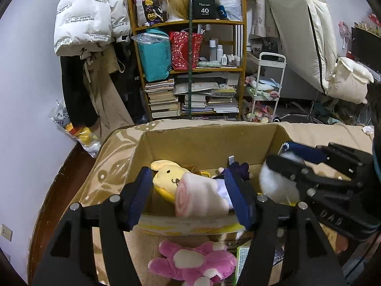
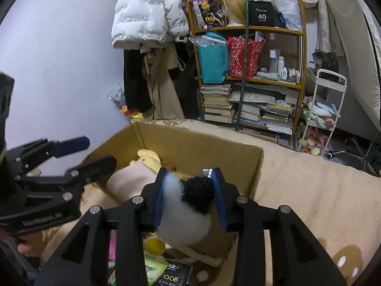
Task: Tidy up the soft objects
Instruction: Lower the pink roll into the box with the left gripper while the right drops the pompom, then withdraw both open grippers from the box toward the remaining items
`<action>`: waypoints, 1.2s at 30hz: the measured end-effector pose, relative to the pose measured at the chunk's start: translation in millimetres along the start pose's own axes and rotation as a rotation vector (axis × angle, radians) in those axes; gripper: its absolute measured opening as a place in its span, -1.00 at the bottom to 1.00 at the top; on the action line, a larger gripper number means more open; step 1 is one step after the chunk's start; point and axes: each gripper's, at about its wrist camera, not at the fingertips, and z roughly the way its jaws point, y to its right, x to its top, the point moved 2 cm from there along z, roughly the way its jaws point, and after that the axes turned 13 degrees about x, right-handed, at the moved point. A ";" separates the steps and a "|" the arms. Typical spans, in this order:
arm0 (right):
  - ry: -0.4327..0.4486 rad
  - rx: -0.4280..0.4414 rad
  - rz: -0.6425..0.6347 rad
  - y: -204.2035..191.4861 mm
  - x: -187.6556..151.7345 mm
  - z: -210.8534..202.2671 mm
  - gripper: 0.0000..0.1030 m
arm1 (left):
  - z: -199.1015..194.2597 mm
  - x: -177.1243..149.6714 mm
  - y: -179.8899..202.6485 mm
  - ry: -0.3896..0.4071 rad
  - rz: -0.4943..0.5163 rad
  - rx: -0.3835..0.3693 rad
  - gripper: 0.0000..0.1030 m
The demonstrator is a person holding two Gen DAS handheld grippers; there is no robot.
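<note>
Black gripper (image 1: 190, 197), blue fingers (image 1: 139, 197), silver screws, perhaps lettering

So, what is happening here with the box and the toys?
A person is sorting soft toys into a cardboard box with two handheld grippers. The left gripper stands open over the box, a pink-and-white rolled plush lying loose between its fingers beside a yellow plush already inside. The right gripper holds a white-and-black fluffy toy above the box's near edge. A pink plush still lies outside on the beige blanket.
</note>
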 end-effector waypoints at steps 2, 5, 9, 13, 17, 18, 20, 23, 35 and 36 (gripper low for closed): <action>-0.016 -0.006 -0.003 -1.1 -1.5 2.1 -0.18 | 0.6 -0.3 -0.4 -0.008 -0.001 0.000 0.29; -0.019 -0.017 0.000 -0.5 -1.2 1.5 0.00 | 1.9 -0.5 -5.4 -0.035 -0.014 -0.003 0.32; -0.014 -0.033 0.013 2.4 -0.2 -2.3 0.10 | -0.3 1.0 -9.9 -0.061 -0.011 0.016 0.33; -0.016 -0.047 0.033 4.2 -0.8 -6.8 0.34 | -6.3 -0.4 -15.4 -0.071 -0.025 0.013 0.50; -0.018 -0.057 0.037 0.2 -1.3 -12.6 0.49 | -11.8 -3.9 -17.9 -0.086 -0.018 0.033 0.52; -0.022 -0.058 0.036 -1.6 -1.6 -14.2 0.52 | -12.5 -4.8 -18.1 -0.091 -0.014 0.032 0.52; -0.025 -0.059 0.035 -5.5 -2.6 -16.9 0.71 | -16.1 -7.7 -18.7 -0.103 0.002 0.041 0.63; -0.024 -0.058 0.034 -11.1 -3.9 -23.8 0.81 | -24.7 -11.4 -20.6 -0.097 0.015 0.058 0.80; -0.033 -0.052 0.071 -27.6 -13.8 -48.1 0.98 | -54.2 -22.0 -29.7 -0.099 0.023 0.093 0.87; -0.034 -0.053 0.073 -28.9 -14.8 -50.2 0.98 | -57.3 -24.0 -31.7 -0.095 0.024 0.106 0.87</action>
